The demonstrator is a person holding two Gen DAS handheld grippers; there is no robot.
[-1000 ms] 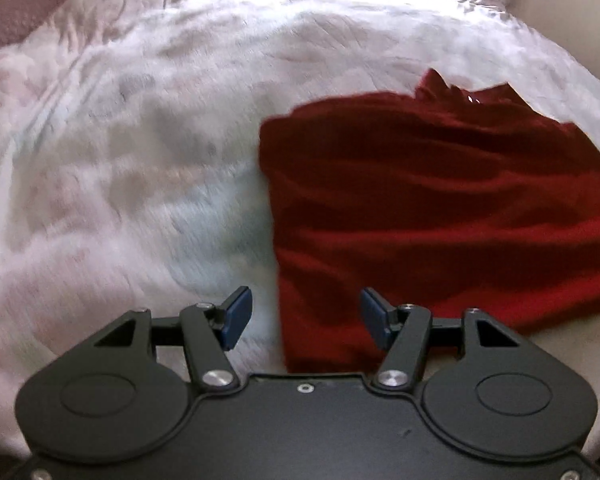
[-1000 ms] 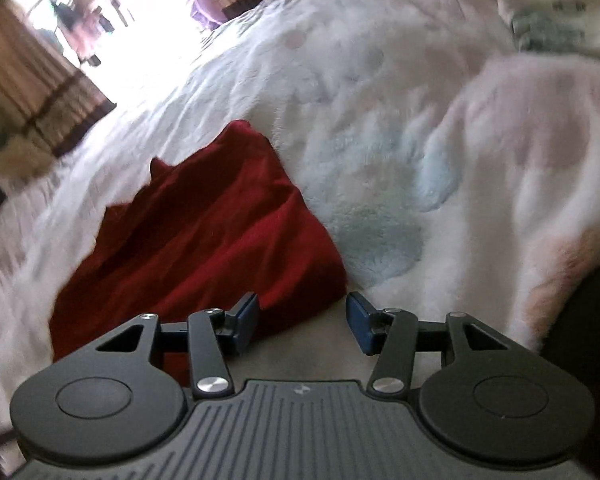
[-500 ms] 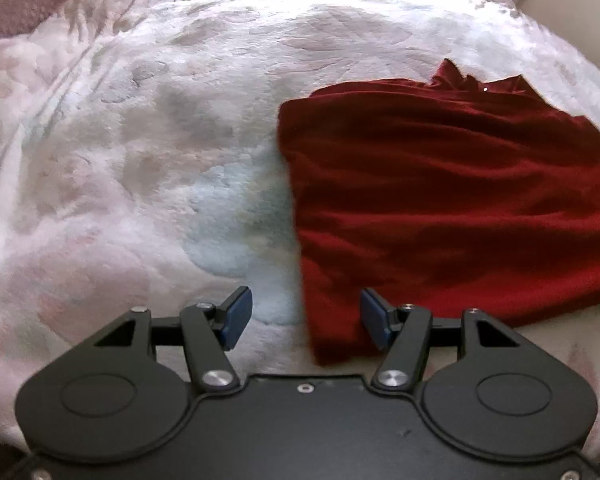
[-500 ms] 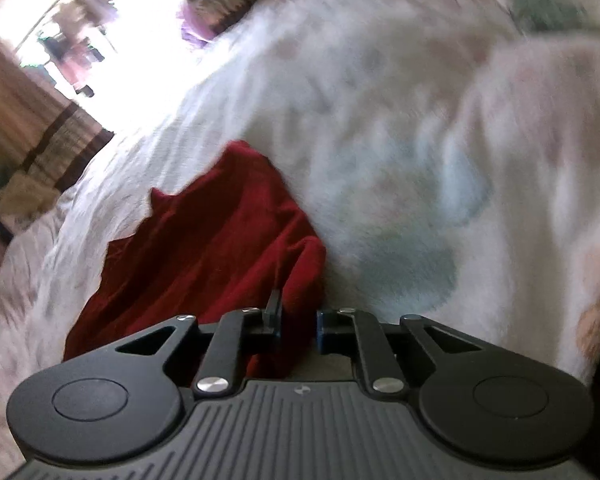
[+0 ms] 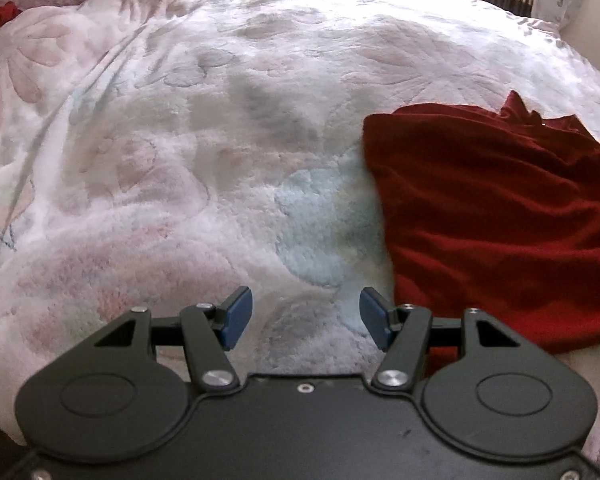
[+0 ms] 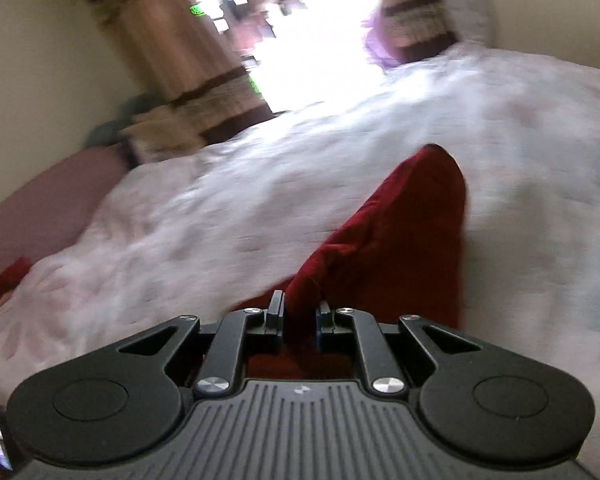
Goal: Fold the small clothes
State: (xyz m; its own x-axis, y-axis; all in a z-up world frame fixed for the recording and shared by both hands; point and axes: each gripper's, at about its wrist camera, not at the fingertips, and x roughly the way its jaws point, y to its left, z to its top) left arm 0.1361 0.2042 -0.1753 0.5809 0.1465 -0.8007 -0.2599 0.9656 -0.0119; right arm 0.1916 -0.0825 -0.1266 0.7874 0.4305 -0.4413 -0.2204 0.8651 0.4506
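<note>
The right hand-held gripper (image 6: 299,314) had its fingers nearly together, pinching a raised fold of the dark red garment (image 6: 404,240), the rest of which lay on the bed's pale floral blanket (image 6: 204,216). The left hand-held gripper (image 5: 306,317) was spread wide and empty over the blanket (image 5: 204,152), the garment (image 5: 496,208) just beside its right finger.

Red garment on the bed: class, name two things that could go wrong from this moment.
1. The right gripper pinches only a narrow bunch of the red garment, so the cloth may slip out.
2. The left gripper is open over the blanket, beside the garment; lifting one-sided may drag and crumple it.
</note>
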